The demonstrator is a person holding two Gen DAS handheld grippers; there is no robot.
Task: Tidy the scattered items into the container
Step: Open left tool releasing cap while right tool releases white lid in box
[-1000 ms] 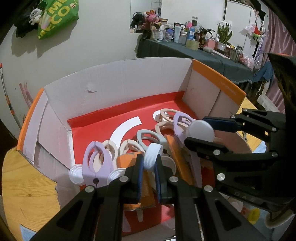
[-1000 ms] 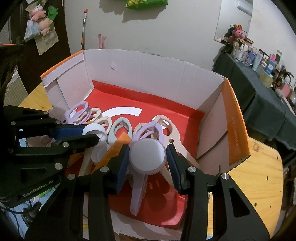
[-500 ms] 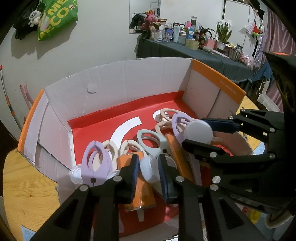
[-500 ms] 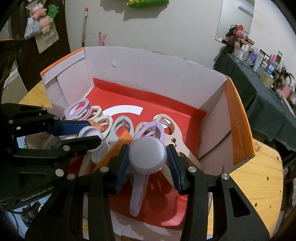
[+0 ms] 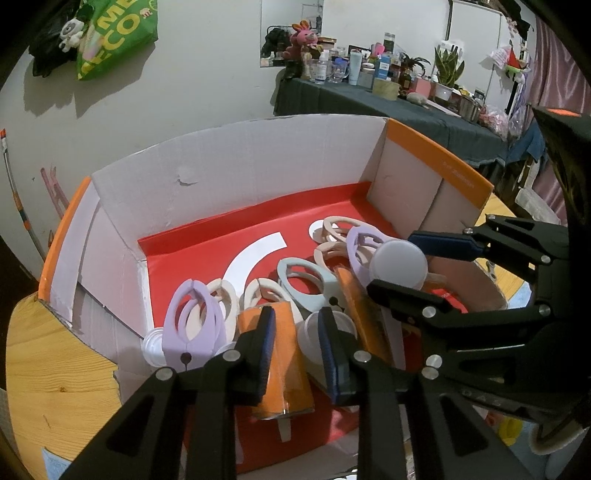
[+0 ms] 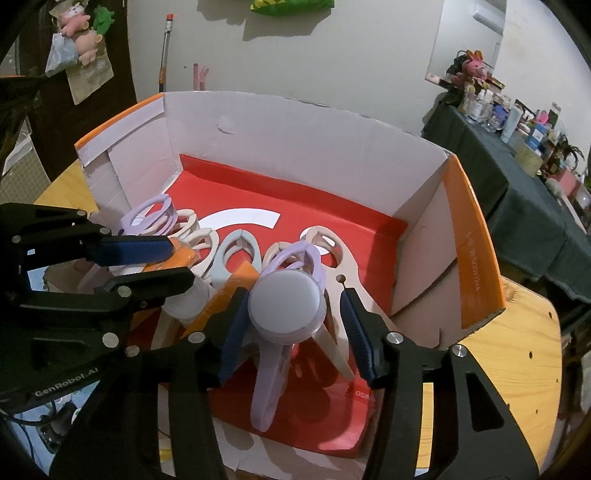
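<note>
A cardboard box (image 5: 258, 166) (image 6: 295, 147) with white walls, orange flaps and a red floor holds several pastel clips and an orange packet (image 5: 273, 369). My left gripper (image 5: 297, 347) (image 6: 177, 262) hangs over the box's near left part with its jaws opening. A small white bottle (image 5: 310, 330) (image 6: 188, 299) lies below and between the pads, free of them. Over the near right part, the jaws of my right gripper (image 6: 293, 295) (image 5: 389, 260) are opening too. A round white jar (image 6: 286, 306) (image 5: 399, 262) sits between them on a purple clip (image 6: 269, 380), with a gap at the right pad.
The box stands on a round wooden table (image 5: 48, 369) (image 6: 517, 332). A dark-clothed side table (image 5: 388, 99) crowded with bottles and plants stands behind to the right. A green bag (image 5: 114, 33) hangs on the wall.
The left jaws have parted, and the small white bottle they pinched has dropped into the box. The right jaws have widened off the round white jar. Neither hand has shifted.
</note>
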